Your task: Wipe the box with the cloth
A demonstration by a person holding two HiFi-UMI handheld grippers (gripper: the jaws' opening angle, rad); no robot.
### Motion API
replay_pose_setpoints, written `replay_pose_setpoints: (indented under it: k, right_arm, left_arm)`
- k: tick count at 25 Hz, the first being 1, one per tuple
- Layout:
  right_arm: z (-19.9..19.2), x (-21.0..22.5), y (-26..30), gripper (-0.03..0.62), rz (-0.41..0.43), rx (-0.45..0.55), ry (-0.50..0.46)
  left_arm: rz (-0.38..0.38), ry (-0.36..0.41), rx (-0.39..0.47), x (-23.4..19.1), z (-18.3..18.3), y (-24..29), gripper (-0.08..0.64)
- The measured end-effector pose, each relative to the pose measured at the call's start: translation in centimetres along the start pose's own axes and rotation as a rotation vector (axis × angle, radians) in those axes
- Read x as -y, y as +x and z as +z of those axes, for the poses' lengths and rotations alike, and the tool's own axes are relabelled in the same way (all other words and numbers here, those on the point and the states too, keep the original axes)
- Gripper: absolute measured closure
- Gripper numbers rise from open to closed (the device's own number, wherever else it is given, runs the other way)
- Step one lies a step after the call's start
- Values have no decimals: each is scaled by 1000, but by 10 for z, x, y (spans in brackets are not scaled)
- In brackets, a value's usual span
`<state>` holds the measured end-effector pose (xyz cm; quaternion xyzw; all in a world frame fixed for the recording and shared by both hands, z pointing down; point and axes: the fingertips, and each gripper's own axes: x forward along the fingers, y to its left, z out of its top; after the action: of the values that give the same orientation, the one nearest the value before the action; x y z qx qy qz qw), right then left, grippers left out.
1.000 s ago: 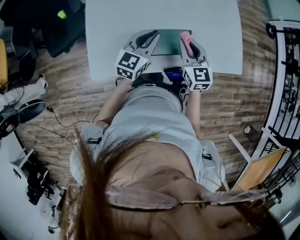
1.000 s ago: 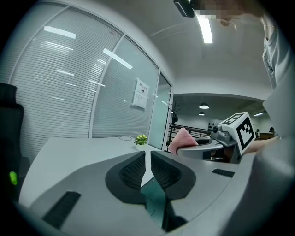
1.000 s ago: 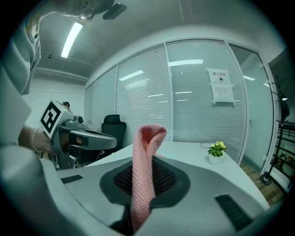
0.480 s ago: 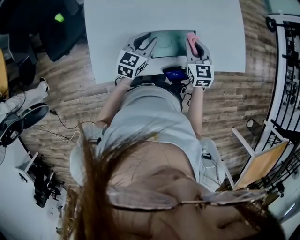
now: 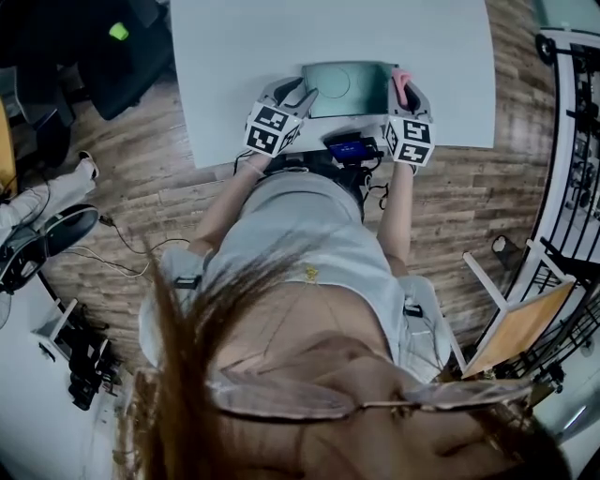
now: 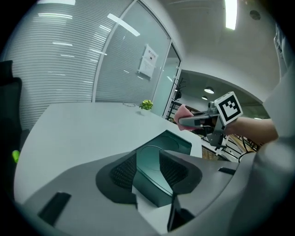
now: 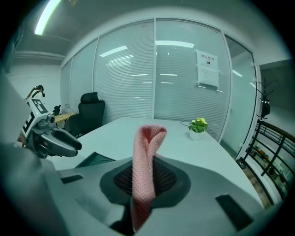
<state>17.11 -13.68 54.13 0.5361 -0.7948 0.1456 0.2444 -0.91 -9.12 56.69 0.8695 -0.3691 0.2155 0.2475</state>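
Box [image 5: 345, 89] sits on the table [image 5: 244, 56] between my claws, its near corner inside my left claw [image 5: 302, 96], whose jaws have just been opening, not pinching. Right claw [image 5: 405, 92], clamped on the cloth [image 7: 146, 152], is just off its right edge.

Cool ceiling strip lights [image 6: 230, 14]; fisheye bending, dark corners; head view perhaps soft.
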Motion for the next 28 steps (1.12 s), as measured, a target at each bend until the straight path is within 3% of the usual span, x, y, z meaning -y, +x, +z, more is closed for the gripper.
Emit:
replay_pose_setpoints:
  k: [8,14,28]
  right_arm:
    - [-33,14,29,554,-12,-155,10]
    - [-45,15,46,554,-18,-235,-11]
    - [-59,13,58,554,-31,-349,-127]
  left_arm:
    - [-19,-24,-102,5,-32,15,349]
    - [-13,-19,-151,9,-47,20,347]
    - [-30,-14,-182,14,-54,23,345]
